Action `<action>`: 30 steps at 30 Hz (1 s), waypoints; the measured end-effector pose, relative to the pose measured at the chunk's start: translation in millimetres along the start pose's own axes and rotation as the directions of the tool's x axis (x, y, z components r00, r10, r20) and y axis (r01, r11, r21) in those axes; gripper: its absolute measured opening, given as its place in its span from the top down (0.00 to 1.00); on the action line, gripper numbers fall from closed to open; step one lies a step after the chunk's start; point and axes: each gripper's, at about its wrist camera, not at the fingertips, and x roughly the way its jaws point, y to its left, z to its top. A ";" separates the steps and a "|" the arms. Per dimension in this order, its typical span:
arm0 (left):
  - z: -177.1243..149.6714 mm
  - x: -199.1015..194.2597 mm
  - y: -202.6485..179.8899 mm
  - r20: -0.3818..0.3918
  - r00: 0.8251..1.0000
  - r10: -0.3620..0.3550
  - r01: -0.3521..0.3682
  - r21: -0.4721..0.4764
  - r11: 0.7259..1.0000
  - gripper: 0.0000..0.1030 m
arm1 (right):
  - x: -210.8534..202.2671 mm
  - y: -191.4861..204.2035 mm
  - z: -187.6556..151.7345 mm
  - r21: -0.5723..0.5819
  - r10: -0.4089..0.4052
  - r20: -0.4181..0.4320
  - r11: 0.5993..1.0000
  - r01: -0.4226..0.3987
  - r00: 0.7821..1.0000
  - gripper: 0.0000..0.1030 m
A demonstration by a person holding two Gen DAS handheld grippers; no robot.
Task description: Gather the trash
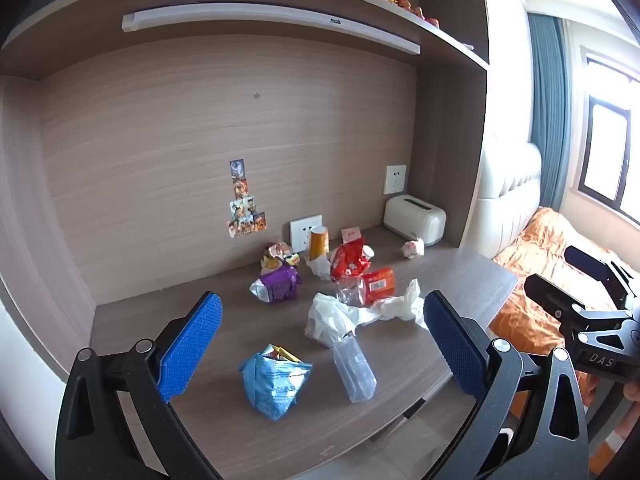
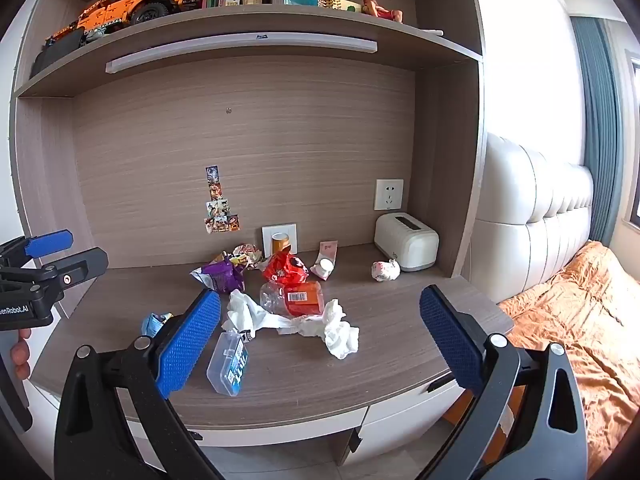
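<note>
Trash lies scattered on the wooden desk [image 1: 460, 280]. Nearest are a blue snack bag [image 1: 274, 382] and a clear plastic box [image 1: 354, 368], seen too in the right wrist view [image 2: 228, 364]. Behind them lie crumpled white tissue [image 1: 360, 314] [image 2: 320, 322], a clear bottle with an orange label [image 1: 368, 288] [image 2: 294, 298], a red wrapper [image 1: 350, 262] [image 2: 286, 270], a purple bag [image 1: 278, 286] [image 2: 220, 276], an orange paper cup [image 1: 319, 243] and a small paper ball [image 1: 413, 247] [image 2: 385, 270]. My left gripper [image 1: 322, 352] is open and empty above the desk front. My right gripper [image 2: 320, 344] is open and empty.
A white toaster [image 1: 414, 220] [image 2: 406, 242] stands at the back right by wall sockets. Shelves with books and toys hang overhead [image 2: 240, 20]. A bed with an orange cover [image 2: 572, 332] lies to the right. Drawers [image 2: 400, 420] sit under the desk.
</note>
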 end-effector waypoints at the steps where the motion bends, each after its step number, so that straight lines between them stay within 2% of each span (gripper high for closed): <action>1: 0.0 -0.3 0.0 0.002 1.000 0.004 -0.004 0.002 1.000 0.04 | -0.2 0.2 0.1 -0.001 -0.002 0.006 1.000 0.002 1.000 0.03; 4: 0.8 -1.6 0.0 0.009 1.000 0.008 -0.008 0.007 1.000 0.04 | 0.6 0.9 1.2 -0.002 -0.004 0.008 1.000 0.004 1.000 0.03; 6: -3.0 -3.8 8.0 0.019 1.000 -0.020 0.020 -0.017 1.000 0.04 | 1.9 1.4 2.1 -0.002 -0.006 0.005 1.000 0.006 1.000 0.03; 12: -1.7 -0.8 2.7 0.006 1.000 0.001 -0.001 0.010 1.000 0.04 | 1.4 3.1 3.1 -0.004 -0.002 0.008 1.000 0.002 1.000 0.03; 30: -4.3 3.6 12.4 -0.008 1.000 -0.012 0.012 -0.003 1.000 0.04 | 4.0 13.3 3.2 -0.009 -0.003 0.008 1.000 0.003 1.000 0.03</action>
